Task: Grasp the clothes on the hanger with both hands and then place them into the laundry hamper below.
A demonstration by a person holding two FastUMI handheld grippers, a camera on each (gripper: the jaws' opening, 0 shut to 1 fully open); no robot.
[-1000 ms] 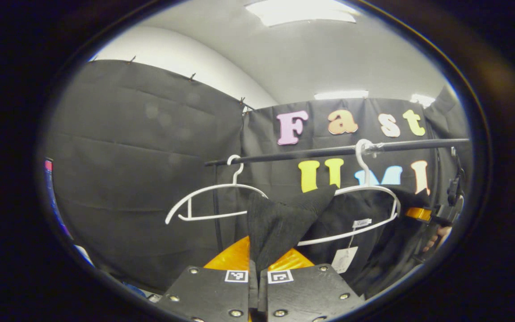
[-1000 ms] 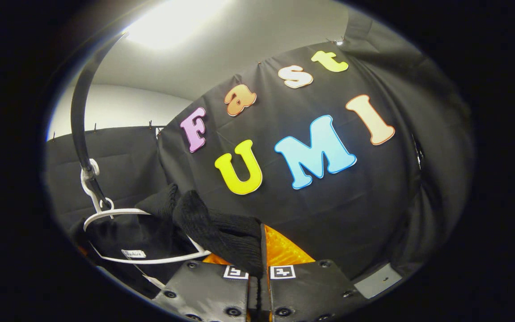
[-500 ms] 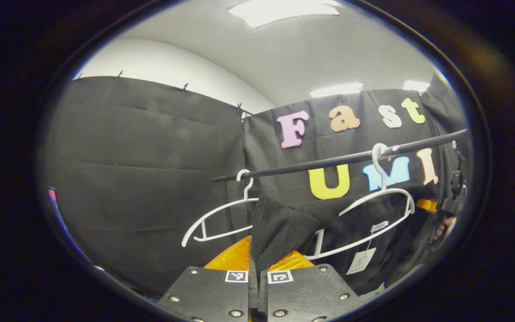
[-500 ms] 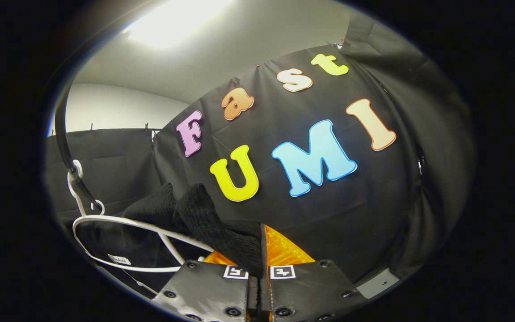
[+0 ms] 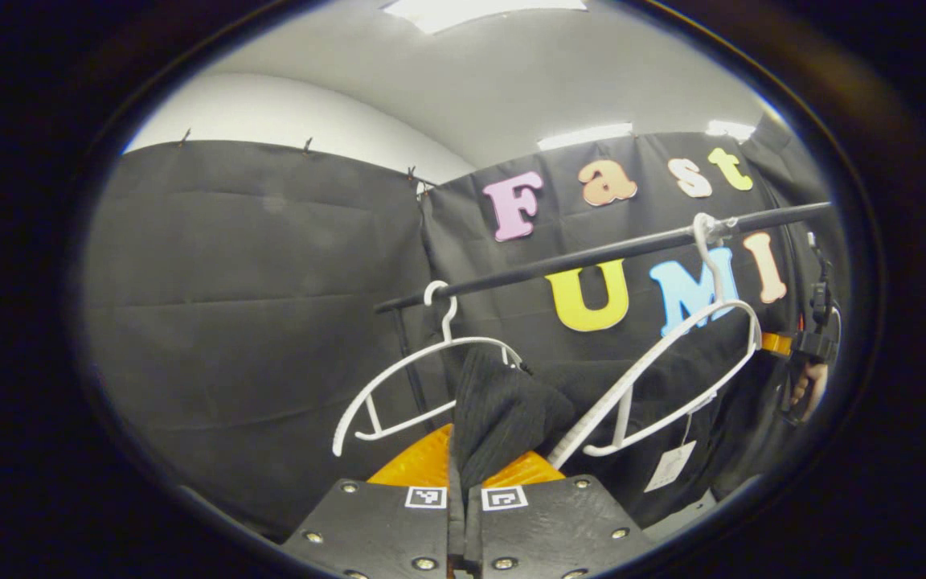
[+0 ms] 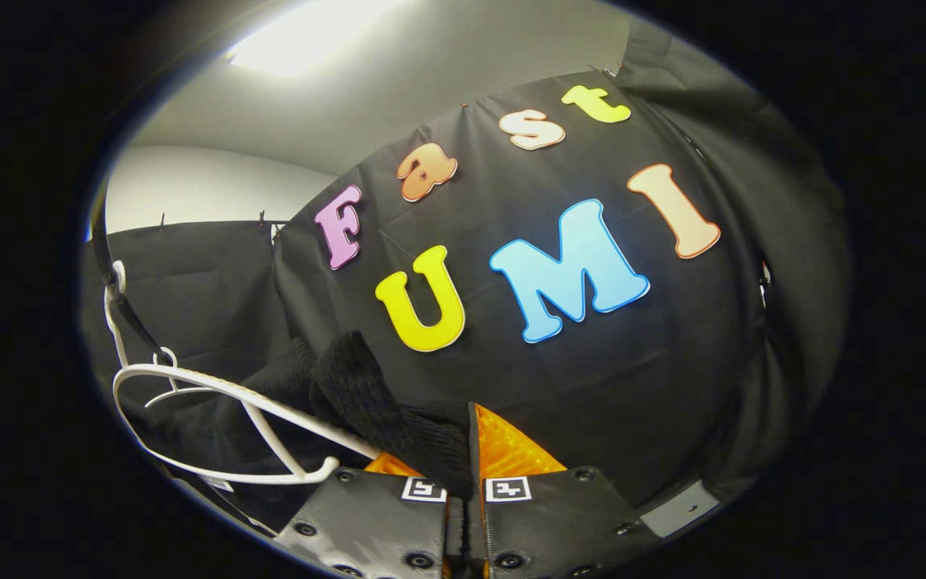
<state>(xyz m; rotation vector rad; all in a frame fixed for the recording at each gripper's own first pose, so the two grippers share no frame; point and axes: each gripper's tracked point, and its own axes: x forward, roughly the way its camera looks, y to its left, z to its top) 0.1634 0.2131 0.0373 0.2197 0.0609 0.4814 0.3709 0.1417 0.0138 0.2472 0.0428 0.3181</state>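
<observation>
A black knit garment [image 5: 503, 410] hangs from a white hanger [image 5: 672, 362] on the black rail [image 5: 592, 257]. My left gripper [image 5: 463, 482] is shut on one bunched fold of it, low in the left gripper view. My right gripper [image 6: 467, 470] is shut on another fold of the black garment [image 6: 366, 402], beside the tilted white hanger [image 6: 222, 402]. The garment's paper tag [image 5: 669, 465] dangles below the hanger. Far right in the left gripper view, a hand holds the other gripper [image 5: 813, 346].
An empty white hanger [image 5: 423, 378] hangs on the rail to the left of the garment. The rail's upright post [image 5: 403, 354] stands behind it. Black cloth walls surround the rack on all sides.
Both grippers have pulled the garment down off the hanger. The hanger has tipped up, its near arm now bare and steeply tilted. The left view has dropped a little.
</observation>
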